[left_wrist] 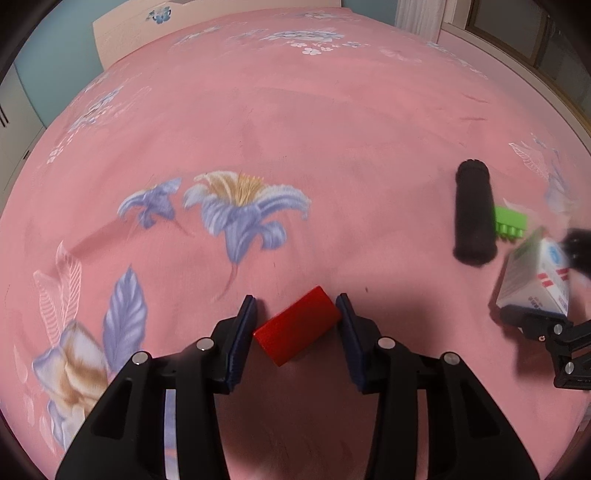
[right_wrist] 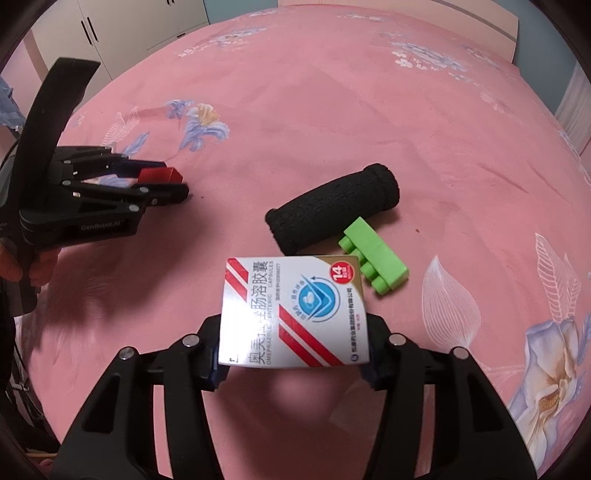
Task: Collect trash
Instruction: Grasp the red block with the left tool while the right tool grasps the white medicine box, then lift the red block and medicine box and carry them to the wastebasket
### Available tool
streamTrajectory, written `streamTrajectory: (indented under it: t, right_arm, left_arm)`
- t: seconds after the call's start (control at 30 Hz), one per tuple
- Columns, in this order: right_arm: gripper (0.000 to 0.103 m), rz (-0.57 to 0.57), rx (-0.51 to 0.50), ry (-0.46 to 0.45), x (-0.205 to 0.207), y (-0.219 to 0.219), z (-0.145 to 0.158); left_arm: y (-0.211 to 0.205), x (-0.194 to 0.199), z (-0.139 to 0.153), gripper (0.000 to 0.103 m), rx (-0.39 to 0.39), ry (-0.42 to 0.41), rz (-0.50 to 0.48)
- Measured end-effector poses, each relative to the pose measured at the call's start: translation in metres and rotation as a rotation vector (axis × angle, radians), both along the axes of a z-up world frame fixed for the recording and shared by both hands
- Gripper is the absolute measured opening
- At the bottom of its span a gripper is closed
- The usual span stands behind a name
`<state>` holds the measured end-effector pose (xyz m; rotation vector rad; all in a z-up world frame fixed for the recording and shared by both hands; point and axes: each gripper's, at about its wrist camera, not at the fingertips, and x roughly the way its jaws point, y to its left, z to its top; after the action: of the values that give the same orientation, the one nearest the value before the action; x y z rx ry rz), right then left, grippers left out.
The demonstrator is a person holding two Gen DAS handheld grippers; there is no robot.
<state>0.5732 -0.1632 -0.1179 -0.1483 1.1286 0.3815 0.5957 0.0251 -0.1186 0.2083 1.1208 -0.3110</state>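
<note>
My left gripper (left_wrist: 297, 314) is shut on a red block (left_wrist: 297, 326), held between its two blue pads just above the pink bedsheet; it also shows in the right wrist view (right_wrist: 162, 184) with the red block (right_wrist: 159, 175) in it. My right gripper (right_wrist: 293, 325) is shut on a white medicine box (right_wrist: 291, 314) with red stripes and a blue logo. In the left wrist view the medicine box (left_wrist: 535, 280) is at the far right, blurred. A black fabric roll (right_wrist: 332, 208) and a green toy brick (right_wrist: 373, 256) lie on the sheet beyond the box.
The pink flowered bedsheet (left_wrist: 295, 129) fills both views. The black roll (left_wrist: 474, 214) and green brick (left_wrist: 511, 221) lie to the right of my left gripper. White wardrobe doors (right_wrist: 140, 26) stand beyond the bed; a headboard (left_wrist: 147, 29) is at the far edge.
</note>
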Motion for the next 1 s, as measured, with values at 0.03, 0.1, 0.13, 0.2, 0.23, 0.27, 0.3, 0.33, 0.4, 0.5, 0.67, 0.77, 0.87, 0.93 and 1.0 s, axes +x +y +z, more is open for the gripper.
streamTrajectory:
  t: [0.03,0.1,0.13,0.2,0.23,0.27,0.3,0.33,0.4,0.5,0.67,0.77,0.87,0.93,1.0]
  right_arm:
    - [0.055,0.001,0.003,-0.007,-0.004,0.000,0.005]
    - [0.055,0.002,0.002,-0.021,-0.012,0.000,0.014]
    - [0.055,0.003,0.003,-0.029,-0.017,-0.001,0.020]
    - [0.055,0.003,0.004,-0.041,-0.025,-0.002,0.029]
    - [0.055,0.002,0.003,-0.051,-0.032,-0.003,0.037]
    - [0.055,0.001,0.003,-0.058,-0.035,-0.004,0.042]
    - [0.055,0.001,0.002,-0.065,-0.040,-0.005,0.047]
    - [0.055,-0.001,0.003,-0.075,-0.047,-0.007,0.056]
    - [0.055,-0.002,0.006,-0.089,-0.057,-0.009,0.068]
    - [0.055,-0.002,0.004,-0.121,-0.076,-0.011,0.089]
    - [0.055,0.006,0.005,-0.178,-0.112,-0.012,0.128]
    - [0.055,0.014,0.009,-0.213,-0.135,-0.011,0.151]
    - [0.055,0.026,0.009,-0.253,-0.162,-0.009,0.175]
    - [0.055,0.036,0.009,-0.277,-0.179,-0.008,0.189]
    - [0.055,0.044,0.008,-0.303,-0.196,-0.007,0.204]
  left_arm:
    - [0.000,-0.005,0.004,0.046,0.001,0.001,0.003]
    - [-0.001,-0.014,0.011,0.046,0.006,-0.005,0.007]
    - [-0.002,-0.019,0.017,0.046,0.007,-0.010,0.009]
    - [-0.002,-0.028,0.026,0.046,0.008,-0.020,0.012]
    - [-0.003,-0.035,0.033,0.046,0.009,-0.028,0.011]
    - [-0.003,-0.039,0.038,0.046,0.009,-0.034,0.009]
    - [-0.004,-0.047,0.046,0.046,0.012,-0.047,0.008]
    - [-0.006,-0.053,0.052,0.046,0.014,-0.055,0.006]
    - [-0.007,-0.069,0.068,0.046,0.017,-0.077,0.001]
    - [-0.011,-0.095,0.093,0.046,0.020,-0.112,-0.004]
    - [-0.016,-0.139,0.133,0.046,0.019,-0.171,-0.008]
    - [-0.016,-0.166,0.156,0.046,0.018,-0.204,-0.007]
    - [-0.015,-0.198,0.178,0.046,0.024,-0.241,-0.006]
    - [-0.015,-0.218,0.192,0.046,0.020,-0.264,-0.005]
    - [-0.016,-0.241,0.208,0.046,0.025,-0.296,-0.006]
